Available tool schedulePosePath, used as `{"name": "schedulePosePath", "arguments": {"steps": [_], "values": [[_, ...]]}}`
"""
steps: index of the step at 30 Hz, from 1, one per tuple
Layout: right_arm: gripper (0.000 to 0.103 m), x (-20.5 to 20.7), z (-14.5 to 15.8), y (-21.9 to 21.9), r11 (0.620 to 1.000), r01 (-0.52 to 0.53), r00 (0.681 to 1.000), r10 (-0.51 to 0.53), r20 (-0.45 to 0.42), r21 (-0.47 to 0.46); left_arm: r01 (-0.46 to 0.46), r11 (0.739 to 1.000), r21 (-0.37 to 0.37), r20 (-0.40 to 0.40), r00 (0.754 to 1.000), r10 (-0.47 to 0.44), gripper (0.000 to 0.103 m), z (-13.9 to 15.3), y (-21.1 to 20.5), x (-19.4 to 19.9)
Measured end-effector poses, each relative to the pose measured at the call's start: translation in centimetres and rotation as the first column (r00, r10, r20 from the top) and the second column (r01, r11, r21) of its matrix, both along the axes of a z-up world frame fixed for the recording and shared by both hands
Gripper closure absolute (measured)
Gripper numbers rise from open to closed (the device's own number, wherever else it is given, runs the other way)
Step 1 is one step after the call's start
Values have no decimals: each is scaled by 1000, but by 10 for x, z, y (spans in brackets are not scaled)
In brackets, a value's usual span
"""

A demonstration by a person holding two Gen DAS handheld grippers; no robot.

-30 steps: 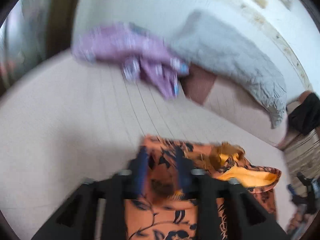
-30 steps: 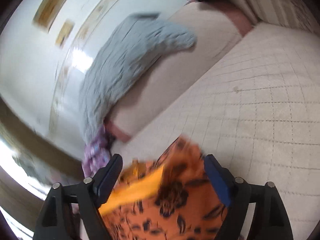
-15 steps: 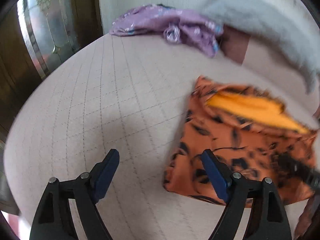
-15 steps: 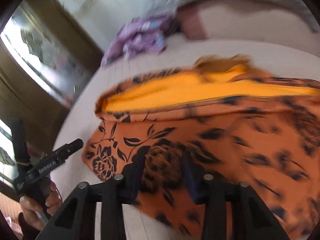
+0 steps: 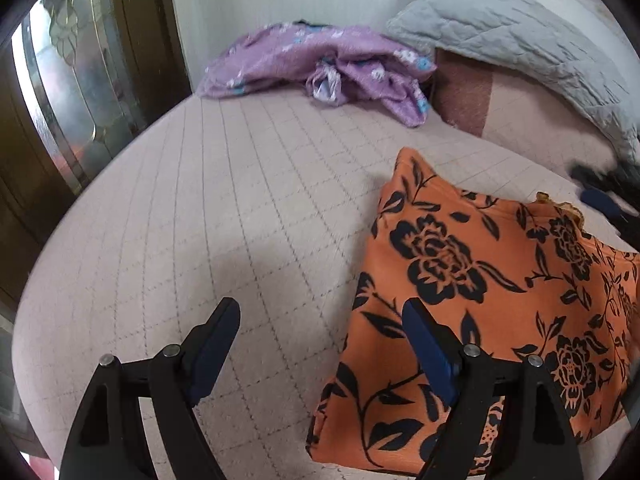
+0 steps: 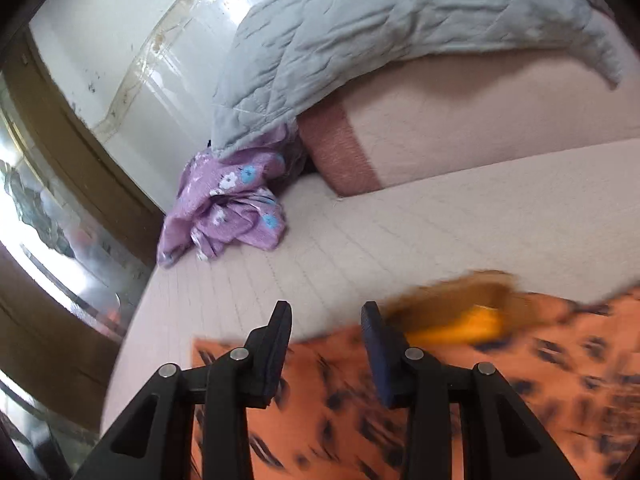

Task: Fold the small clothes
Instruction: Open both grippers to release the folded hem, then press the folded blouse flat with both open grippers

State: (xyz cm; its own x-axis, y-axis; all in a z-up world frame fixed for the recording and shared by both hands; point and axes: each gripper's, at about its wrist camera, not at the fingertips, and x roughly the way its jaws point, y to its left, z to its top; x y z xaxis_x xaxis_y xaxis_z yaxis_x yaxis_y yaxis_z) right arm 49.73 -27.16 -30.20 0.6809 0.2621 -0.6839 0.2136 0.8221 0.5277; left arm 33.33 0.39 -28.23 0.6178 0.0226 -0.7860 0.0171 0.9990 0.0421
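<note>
**Orange garment folded on the bed, both tools free of it**

The orange floral garment (image 5: 492, 304) lies folded on the quilted bed (image 5: 224, 208), one corner peaking up at its far end and a strip of plain yellow lining showing (blurred in the right wrist view).

What could go wrong: the fold looks loose, so the raised corner and exposed lining may spring open if a tool brushes the top layer in passing. The left tool's right finger sits directly above the garment's near edge, and a careless sweep there could drag the layers askew. A pinch that takes only the top layer would peel the fold apart rather than move the whole piece.

The left tool (image 5: 320, 356) stands wide open, holding nothing; mostly bare bed shows in its gap. The right tool (image 6: 326, 344) is narrower, roughly part open, with a clear gap showing bed and the garment's edge beyond; no cloth is pressed by its pads. The crumpled purple garment (image 5: 328, 68) waits well apart, near the grey quilt (image 5: 520, 36).
</note>
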Motion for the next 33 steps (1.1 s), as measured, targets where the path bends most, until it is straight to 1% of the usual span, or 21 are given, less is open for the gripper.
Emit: {"name": "schedulePosePath", "arguments": {"steps": [3,6,8,10,12,13,14,16,17,20,21,22,24,27,29,31,33], "values": [[63,-53,11,-21,999,8,1000,-9,-24,-44,53,998,16,31,998,-54,19,7,-16,-15],[62,-113,18,-54,993,58,995,-66,-80,-99,91,994,55,21,995,-93,19,3,-32,-25],[62,-152,11,-70,989,82,985,-99,-143,-126,104,992,67,-7,995,-104,19,-4,-40,-29],[62,-188,0,-82,984,109,967,-139,-215,-144,105,991,88,-31,994,-103,19,-11,-45,-32],[61,-204,-19,-90,981,141,938,-176,-300,-133,109,986,123,-48,993,-104,19,-19,-50,-34],[61,-208,-32,-94,983,148,919,-177,-352,-108,113,985,134,-50,993,-107,19,-22,-51,-35],[61,-212,-35,-96,982,167,919,-188,-346,-90,112,984,137,-44,993,-107,19,-23,-51,-36],[60,-208,-27,-94,980,163,922,-192,-336,-111,116,985,130,-35,993,-113,19,-21,-51,-38],[60,-206,-22,-91,982,152,930,-181,-319,-115,121,985,124,-32,992,-118,19,-19,-50,-39],[60,-201,-9,-82,988,129,962,-145,-230,-85,143,984,105,-6,990,-143,19,-12,-53,-44],[60,-198,-4,-77,992,107,974,-118,-192,-66,154,983,102,12,988,-156,19,-9,-56,-45],[60,-193,-2,-71,994,92,980,-101,-169,-56,161,982,101,22,986,-164,19,-7,-60,-45],[60,-184,2,-54,999,26,991,-32,-133,-44,183,978,96,51,981,-189,19,-2,-67,-45],[60,-174,-3,-27,998,-44,990,37,-133,-55,220,969,113,80,970,-230,19,2,-78,-48],[60,-167,-11,-17,995,-81,984,70,-161,-64,238,965,114,82,965,-247,19,2,-81,-49],[60,-165,-21,-11,991,-98,976,79,-203,-89,251,962,108,78,963,-260,19,0,-85,-50],[59,-169,-26,-9,988,-102,974,75,-212,-119,258,960,106,73,961,-266,19,-3,-87,-50]]}}
